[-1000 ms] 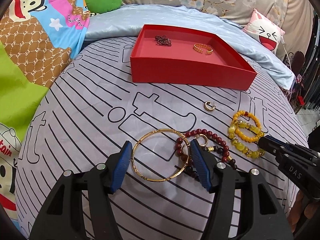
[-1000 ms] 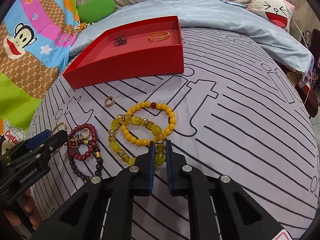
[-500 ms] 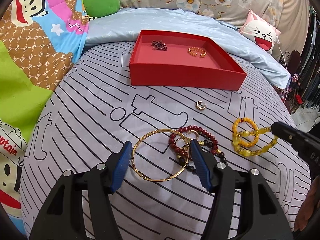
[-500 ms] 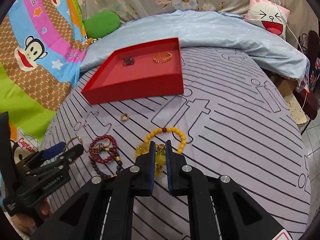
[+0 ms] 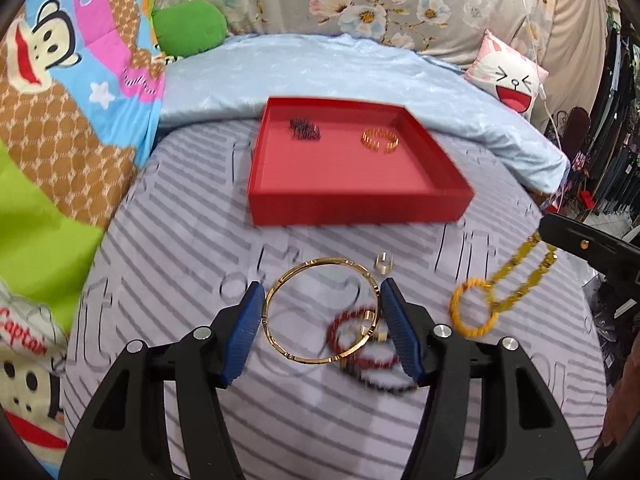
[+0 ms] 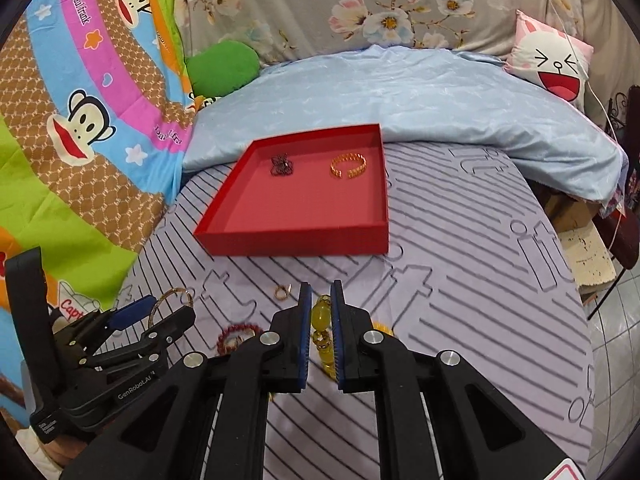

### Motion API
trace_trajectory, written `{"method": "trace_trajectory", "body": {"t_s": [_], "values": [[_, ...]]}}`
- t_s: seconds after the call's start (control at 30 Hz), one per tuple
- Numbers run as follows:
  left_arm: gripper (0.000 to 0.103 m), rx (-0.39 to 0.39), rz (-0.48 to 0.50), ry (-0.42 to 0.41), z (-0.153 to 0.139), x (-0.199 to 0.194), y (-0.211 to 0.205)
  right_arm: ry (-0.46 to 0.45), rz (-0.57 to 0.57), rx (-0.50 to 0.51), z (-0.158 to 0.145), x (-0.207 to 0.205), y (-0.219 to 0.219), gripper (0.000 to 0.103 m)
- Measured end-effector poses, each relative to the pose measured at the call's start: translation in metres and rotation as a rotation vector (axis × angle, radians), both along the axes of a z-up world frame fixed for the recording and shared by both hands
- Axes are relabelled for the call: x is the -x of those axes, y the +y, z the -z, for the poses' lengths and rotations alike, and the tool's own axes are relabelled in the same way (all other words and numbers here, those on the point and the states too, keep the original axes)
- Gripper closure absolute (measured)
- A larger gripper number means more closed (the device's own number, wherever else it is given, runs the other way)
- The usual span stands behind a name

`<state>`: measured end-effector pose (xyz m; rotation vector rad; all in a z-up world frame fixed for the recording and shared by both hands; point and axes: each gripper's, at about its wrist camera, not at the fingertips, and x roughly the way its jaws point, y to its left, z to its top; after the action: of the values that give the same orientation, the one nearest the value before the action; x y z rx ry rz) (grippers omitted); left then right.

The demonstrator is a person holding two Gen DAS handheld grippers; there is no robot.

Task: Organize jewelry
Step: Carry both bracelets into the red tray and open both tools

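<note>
My left gripper (image 5: pixel 322 312) is shut on a thin gold bangle (image 5: pixel 320 314) and holds it above the bed; it also shows in the right wrist view (image 6: pixel 160 312). My right gripper (image 6: pixel 321 312) is shut on the yellow bead bracelets (image 6: pixel 322 320), which hang from it above the sheet in the left wrist view (image 5: pixel 500 288). A red tray (image 5: pixel 360 204) at the back holds a dark beaded piece (image 5: pixel 305 129) and a gold cuff (image 5: pixel 380 140). A dark red bead bracelet (image 5: pixel 360 344) and a small gold ring (image 5: pixel 383 267) lie on the sheet.
The striped grey sheet (image 6: pixel 460 280) covers the bed. A pale blue quilt (image 6: pixel 400 92) lies behind the tray. A cartoon blanket (image 6: pixel 80 120) is at the left, a green cushion (image 6: pixel 222 66) and a pink rabbit pillow (image 6: pixel 552 60) at the back. The bed edge drops at right.
My right gripper lifted the yellow bracelets off the sheet. My left gripper closed on the gold bangle and raised it, leaving the dark red bracelet behind.
</note>
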<state>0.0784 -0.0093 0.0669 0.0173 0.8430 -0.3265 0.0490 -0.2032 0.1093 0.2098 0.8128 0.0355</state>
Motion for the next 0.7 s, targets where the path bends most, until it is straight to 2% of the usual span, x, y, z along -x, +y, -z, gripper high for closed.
{"method": "trace_trajectory", "body": {"t_s": [0.27,0.43,0.57,0.7], "values": [[0.046,0.011,0.036,-0.039,-0.030,-0.071,-0.017,-0.045,-0.044,0.061,-0.024,-0.082,0.005,0.094],[0.046,-0.002,0.050,-0.049,-0.032,-0.131,-0.036,-0.042,-0.049,0.011,-0.024,-0.141,0.002,0.094],[0.046,0.005,0.070,-0.017,-0.017,-0.168,-0.047,-0.011,-0.046,-0.055,-0.008,-0.180,-0.004,0.094],[0.046,-0.007,0.076,0.035,0.007,-0.195,-0.056,0.060,-0.021,-0.084,0.028,-0.205,-0.012,0.094]]}}
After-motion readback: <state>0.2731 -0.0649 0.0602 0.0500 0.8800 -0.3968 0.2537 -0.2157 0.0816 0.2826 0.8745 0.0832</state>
